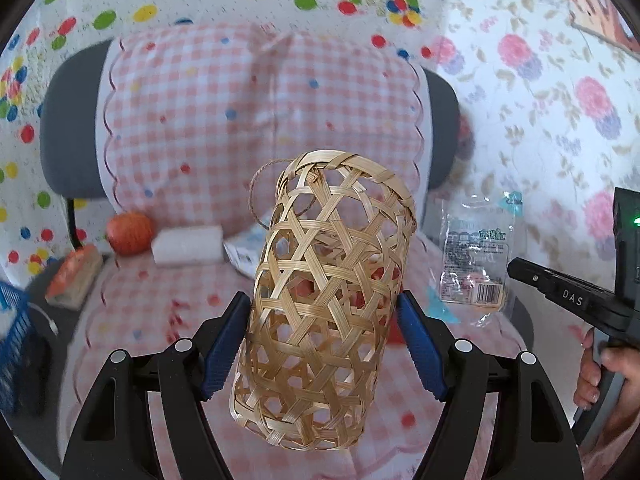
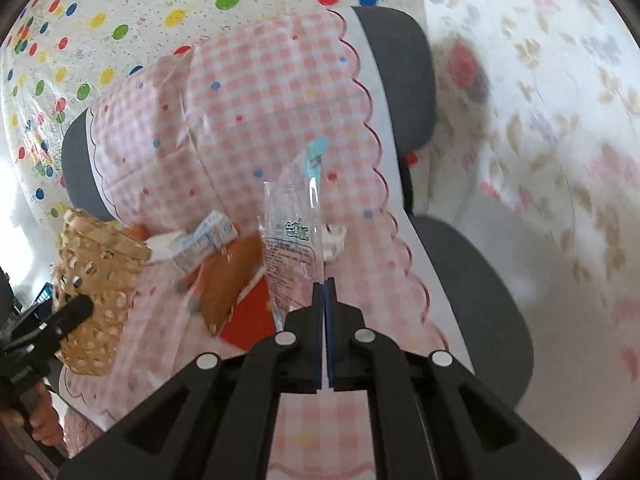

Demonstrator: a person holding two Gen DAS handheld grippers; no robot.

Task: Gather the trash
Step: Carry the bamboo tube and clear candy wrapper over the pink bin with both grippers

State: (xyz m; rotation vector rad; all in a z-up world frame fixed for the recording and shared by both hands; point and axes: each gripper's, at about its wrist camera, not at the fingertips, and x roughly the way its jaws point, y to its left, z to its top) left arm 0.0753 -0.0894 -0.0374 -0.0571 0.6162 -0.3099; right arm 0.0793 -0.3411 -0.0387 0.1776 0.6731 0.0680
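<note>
My left gripper (image 1: 324,312) is shut on a tall woven bamboo basket (image 1: 324,292) and holds it tilted above the chair seat; its blue pads (image 1: 224,344) press both sides. The basket also shows at the left of the right wrist view (image 2: 98,284). My right gripper (image 2: 324,284) is shut on a clear plastic wrapper (image 2: 294,236) and holds it up above the seat. The same wrapper shows in the left wrist view (image 1: 476,264), hanging from the right gripper (image 1: 516,268).
A chair draped in pink checked cloth (image 1: 260,100) fills the scene. On the seat lie an orange ball (image 1: 130,232), a white foam block (image 1: 188,244), an orange-topped sponge (image 1: 74,276), a small carton (image 2: 202,242) and orange-red packaging (image 2: 236,292). A blue crate (image 1: 12,332) stands left.
</note>
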